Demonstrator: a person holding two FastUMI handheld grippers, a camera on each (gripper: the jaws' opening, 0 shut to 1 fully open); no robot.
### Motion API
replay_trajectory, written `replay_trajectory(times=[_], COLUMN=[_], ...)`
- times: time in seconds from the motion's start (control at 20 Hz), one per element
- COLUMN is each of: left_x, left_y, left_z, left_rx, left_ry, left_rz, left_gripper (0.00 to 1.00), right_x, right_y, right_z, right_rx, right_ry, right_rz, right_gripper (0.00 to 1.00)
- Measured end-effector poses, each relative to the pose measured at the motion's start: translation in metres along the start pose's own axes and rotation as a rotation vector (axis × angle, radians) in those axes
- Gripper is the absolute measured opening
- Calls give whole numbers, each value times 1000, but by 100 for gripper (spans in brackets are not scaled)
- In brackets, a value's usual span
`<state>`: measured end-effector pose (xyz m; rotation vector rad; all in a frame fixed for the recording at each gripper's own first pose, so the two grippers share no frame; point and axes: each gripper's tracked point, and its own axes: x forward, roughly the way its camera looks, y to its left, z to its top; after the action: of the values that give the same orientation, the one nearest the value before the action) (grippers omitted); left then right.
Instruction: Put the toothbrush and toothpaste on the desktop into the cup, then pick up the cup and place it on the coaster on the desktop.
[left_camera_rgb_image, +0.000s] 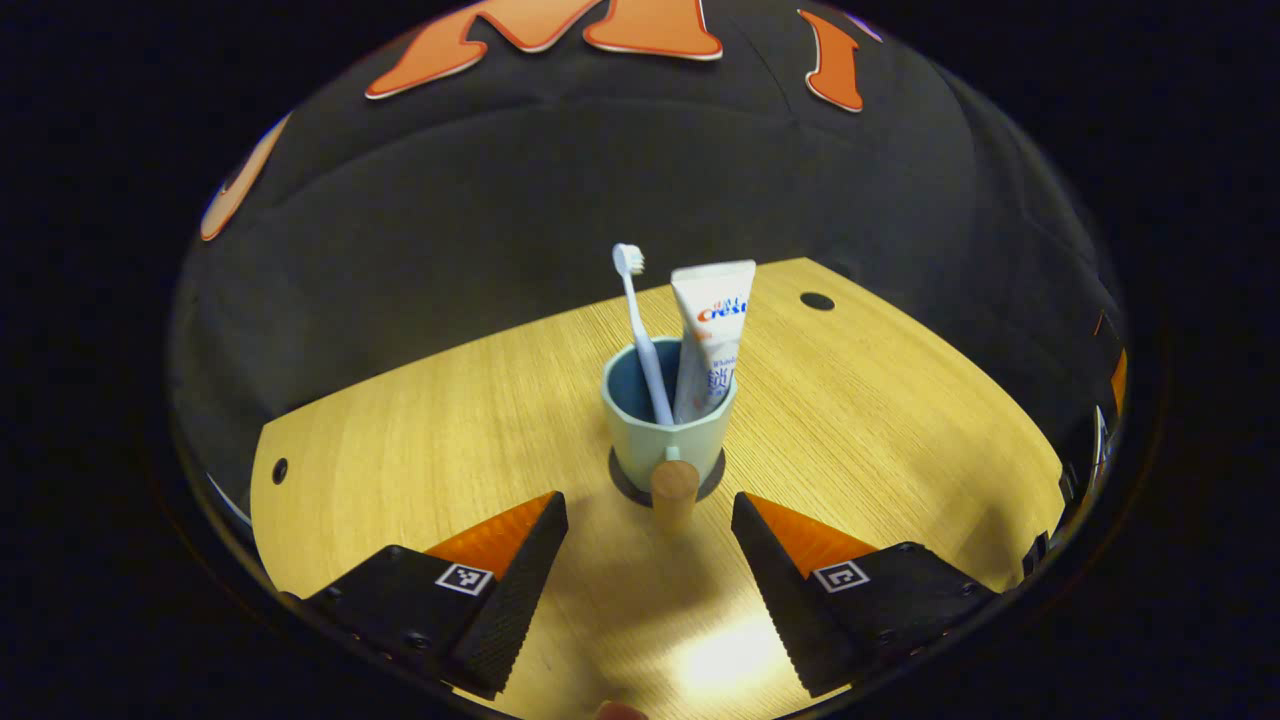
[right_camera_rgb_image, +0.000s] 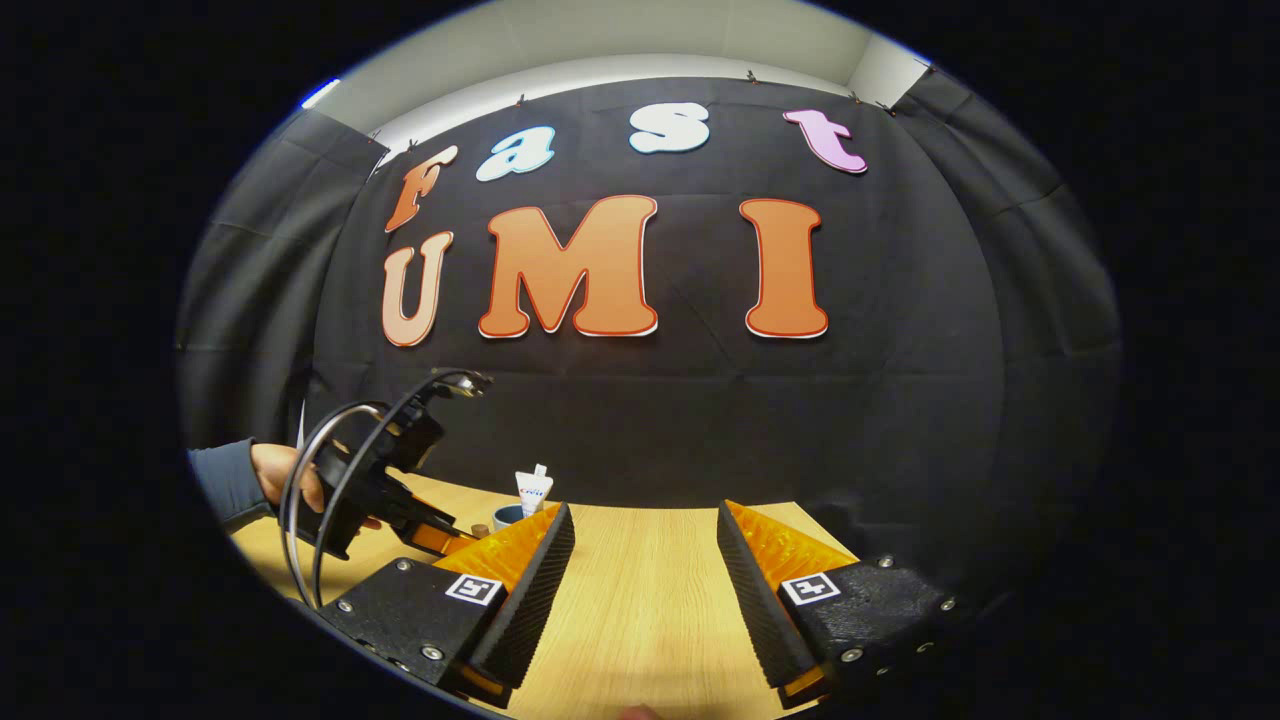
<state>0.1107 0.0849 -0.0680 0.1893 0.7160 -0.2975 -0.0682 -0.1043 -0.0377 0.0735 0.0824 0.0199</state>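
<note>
A pale green cup (left_camera_rgb_image: 668, 430) with a wooden handle (left_camera_rgb_image: 674, 490) stands upright on a dark round coaster (left_camera_rgb_image: 715, 480) on the wooden desktop (left_camera_rgb_image: 400, 440). Inside it stand a white toothbrush (left_camera_rgb_image: 640, 330), head up, and a white toothpaste tube (left_camera_rgb_image: 710, 340). My left gripper (left_camera_rgb_image: 650, 545) is open, its fingers on either side of the handle and a little short of it, touching nothing. In the right gripper view, my right gripper (right_camera_rgb_image: 645, 560) is open above bare desktop (right_camera_rgb_image: 640, 590), and the cup (right_camera_rgb_image: 507, 516) with the tube (right_camera_rgb_image: 533, 490) shows small at the left, behind the other gripper (right_camera_rgb_image: 400, 500) held by a hand (right_camera_rgb_image: 285, 475).
Small dark holes (left_camera_rgb_image: 817, 301) sit near the desktop's far corners. The desktop's edges curve close at left and right, with black cloth wall behind. A cable loop (right_camera_rgb_image: 320, 500) hangs by the hand-held gripper.
</note>
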Motion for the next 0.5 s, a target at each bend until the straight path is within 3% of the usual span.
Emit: replay_trajectory(times=[0.25,0.5], left_x=[-77,-143], left_y=[30,46], left_z=[28,29], left_rx=[7,-36], left_ry=[-246,-417], left_rz=[91,184], left_gripper=[99,99], right_x=[8,12], right_y=[27,72], right_z=[0,23], right_rx=[5,-26], right_ry=[5,-81], right_rz=[16,83], right_gripper=[86,86])
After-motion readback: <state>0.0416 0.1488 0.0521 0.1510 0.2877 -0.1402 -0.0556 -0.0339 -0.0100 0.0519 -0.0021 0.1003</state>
